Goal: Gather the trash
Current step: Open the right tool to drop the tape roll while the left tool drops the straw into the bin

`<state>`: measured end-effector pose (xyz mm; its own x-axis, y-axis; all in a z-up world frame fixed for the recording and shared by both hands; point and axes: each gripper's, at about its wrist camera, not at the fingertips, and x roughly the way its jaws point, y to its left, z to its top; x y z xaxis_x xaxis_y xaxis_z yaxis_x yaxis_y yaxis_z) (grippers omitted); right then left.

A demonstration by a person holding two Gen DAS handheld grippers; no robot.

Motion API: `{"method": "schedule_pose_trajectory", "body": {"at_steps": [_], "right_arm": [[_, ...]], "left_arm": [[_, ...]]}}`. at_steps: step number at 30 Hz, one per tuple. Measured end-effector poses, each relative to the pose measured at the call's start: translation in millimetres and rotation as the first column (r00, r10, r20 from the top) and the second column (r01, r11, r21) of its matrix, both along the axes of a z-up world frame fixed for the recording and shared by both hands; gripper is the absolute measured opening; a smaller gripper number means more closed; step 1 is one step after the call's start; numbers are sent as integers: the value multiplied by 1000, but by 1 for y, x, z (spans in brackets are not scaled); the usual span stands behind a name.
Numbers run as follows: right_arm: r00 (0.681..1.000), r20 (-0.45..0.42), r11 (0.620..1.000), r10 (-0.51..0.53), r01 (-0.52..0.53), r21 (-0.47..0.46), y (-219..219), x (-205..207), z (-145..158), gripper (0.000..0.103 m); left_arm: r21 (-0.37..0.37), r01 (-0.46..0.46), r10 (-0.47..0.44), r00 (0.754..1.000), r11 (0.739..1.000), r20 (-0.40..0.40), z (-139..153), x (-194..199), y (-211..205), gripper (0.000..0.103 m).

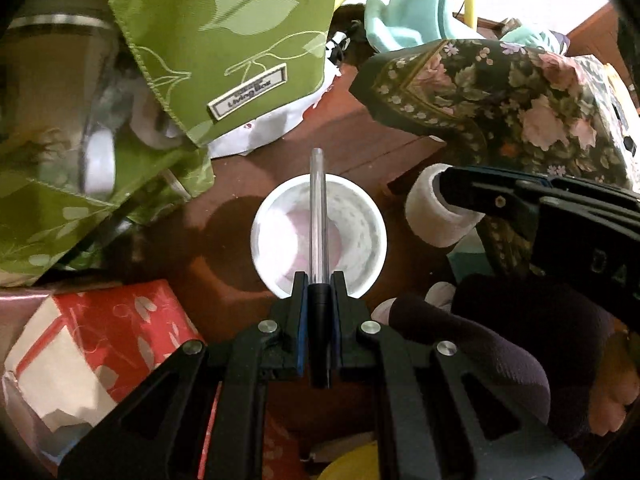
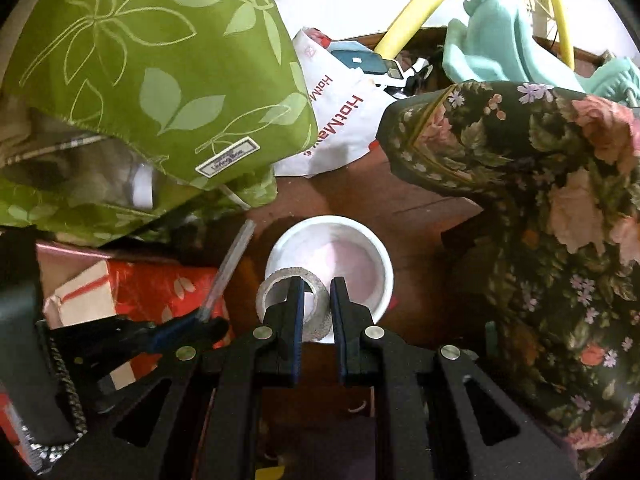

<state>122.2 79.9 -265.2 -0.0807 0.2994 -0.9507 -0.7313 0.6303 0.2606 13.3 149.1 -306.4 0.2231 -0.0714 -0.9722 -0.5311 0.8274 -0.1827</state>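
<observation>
A white paper cup [image 1: 320,236] stands open on the brown floor, with a pinkish residue inside; it also shows in the right wrist view [image 2: 360,256]. My left gripper [image 1: 319,280] is shut on a clear pen with a black end [image 1: 319,208], held over the cup's mouth; the pen also shows in the right wrist view [image 2: 232,264]. My right gripper [image 2: 316,288] is shut on a white tape roll [image 2: 280,292] at the cup's near left rim. The roll also shows in the left wrist view [image 1: 436,208], right of the cup.
A green leaf-print fabric box [image 1: 208,40] lies at the upper left. A dark floral cloth [image 2: 540,200] covers the right. A red patterned box [image 1: 104,336] sits at the lower left. A white plastic bag [image 2: 344,120] and a teal object [image 2: 500,40] lie behind.
</observation>
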Motion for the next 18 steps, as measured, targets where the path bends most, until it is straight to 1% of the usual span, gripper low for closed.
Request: {"method": "schedule_pose_trajectory", "body": {"at_steps": [2,4,5,7,11,18], "right_arm": [[1000,-26,1000,-2,2,12,1,4,-1,17],[998,-61,999,-8,10,33,0,9,-1,40],[998,-54,999,-19,21,38,-2,10,0,43],[999,-34,999,-19,21,40,-3,11,4,43],[1000,4,999,-16,16,41,-7,10,14,43],[998,61,998,-17,13,64,-23,7,36,43]], "left_arm": [[4,-3,3,1000,1000,-11,-2,2,0,9],[-5,6,-6,1000,1000,-16,-2,5,-1,10],[1,5,-5,1000,1000,-18,-1,5,-1,12],[16,10,-10,1000,1000,-17,3,5,-1,16],[43,22,-22,1000,999,-12,11,6,-4,16],[71,31,-33,999,997,26,36,6,-11,16]]}}
